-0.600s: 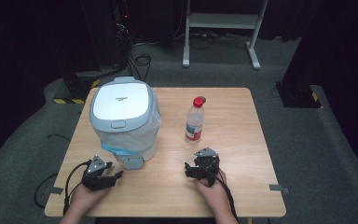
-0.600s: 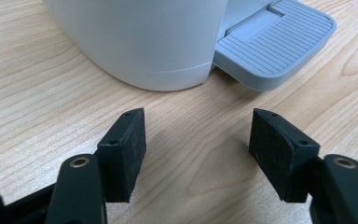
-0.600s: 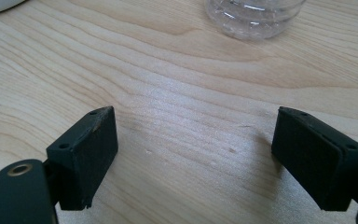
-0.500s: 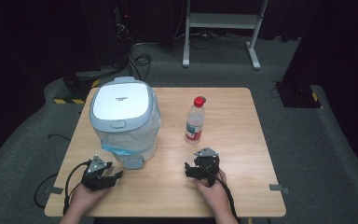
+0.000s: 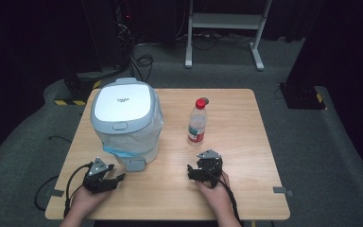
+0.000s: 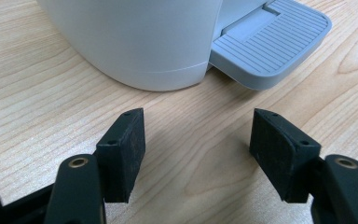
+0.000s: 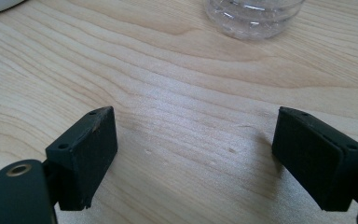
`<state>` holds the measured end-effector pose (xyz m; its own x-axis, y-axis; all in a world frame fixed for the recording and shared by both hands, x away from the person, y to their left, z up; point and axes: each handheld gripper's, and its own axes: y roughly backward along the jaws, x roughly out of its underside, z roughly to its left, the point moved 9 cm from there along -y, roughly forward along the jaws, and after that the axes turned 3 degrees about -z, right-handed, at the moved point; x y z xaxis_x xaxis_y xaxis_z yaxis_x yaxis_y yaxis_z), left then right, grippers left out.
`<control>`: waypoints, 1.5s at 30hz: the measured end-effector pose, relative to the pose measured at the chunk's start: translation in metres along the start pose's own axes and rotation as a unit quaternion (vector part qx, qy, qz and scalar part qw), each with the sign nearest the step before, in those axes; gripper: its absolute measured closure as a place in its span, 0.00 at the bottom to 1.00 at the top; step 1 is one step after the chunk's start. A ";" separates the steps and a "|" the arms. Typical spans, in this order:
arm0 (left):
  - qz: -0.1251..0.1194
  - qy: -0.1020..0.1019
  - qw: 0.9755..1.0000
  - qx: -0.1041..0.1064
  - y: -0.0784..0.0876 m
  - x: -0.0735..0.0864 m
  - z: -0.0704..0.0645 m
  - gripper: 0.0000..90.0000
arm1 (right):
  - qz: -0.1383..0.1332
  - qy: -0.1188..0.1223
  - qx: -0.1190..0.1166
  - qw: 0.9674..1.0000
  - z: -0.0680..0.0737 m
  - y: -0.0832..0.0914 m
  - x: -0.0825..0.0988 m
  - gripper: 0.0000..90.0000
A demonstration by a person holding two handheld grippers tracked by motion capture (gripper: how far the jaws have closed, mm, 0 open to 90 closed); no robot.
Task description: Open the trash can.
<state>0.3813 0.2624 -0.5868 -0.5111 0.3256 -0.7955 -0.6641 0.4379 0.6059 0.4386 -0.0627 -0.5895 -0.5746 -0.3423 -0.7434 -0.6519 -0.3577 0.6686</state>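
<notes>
- White and grey plastic pedal bin point(image 5: 125, 120) is standing on the left half of the wooden table point(image 5: 246, 132), lid closed, a clear liner with a blue edge bulging out under the lid; its ribbed grey pedal point(image 6: 270, 44) is sticking out toward the person
- Judging by the thin shell and bag, it is probably going to feel light and stiff, smooth on the rounded wall and likely slippery there; the pedal or the lid's front tab looks like the surer place to press or grip
- Clear water bottle point(image 5: 197, 121) with a red cap is standing upright near the table's middle, well apart from the bin; it looks light, and easy to tip
- Left gripper point(image 6: 198, 149) is resting low on the table just beside the pedal, jaws spread wide, holding nothing
- Right gripper point(image 7: 193, 156) is sitting in front of the bottle, jaws also wide apart and empty, touching only bare wood
</notes>
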 end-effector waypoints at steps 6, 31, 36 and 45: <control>0.002 0.001 1.000 -0.003 0.000 0.000 0.001 0.38 | 0.000 -0.001 0.001 1.000 0.000 0.000 0.000 0.15; -0.015 -0.010 0.999 0.037 0.019 -0.015 -0.018 0.37 | 0.001 -0.009 0.009 1.000 0.001 0.000 0.000 0.15; -0.025 -0.013 0.999 0.036 0.021 -0.026 -0.025 0.38 | 0.000 -0.004 0.006 1.000 0.001 0.000 0.000 0.15; -0.030 -0.006 0.999 0.045 0.010 -0.038 -0.037 0.41 | -0.024 0.034 0.006 0.999 0.008 0.012 -0.005 0.15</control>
<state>0.3738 0.2238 -0.5502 -0.4648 0.3068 -0.8306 -0.6417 0.5297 0.5547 0.4300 -0.0579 -0.5778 -0.5077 -0.3831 -0.7716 -0.6841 -0.3651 0.6314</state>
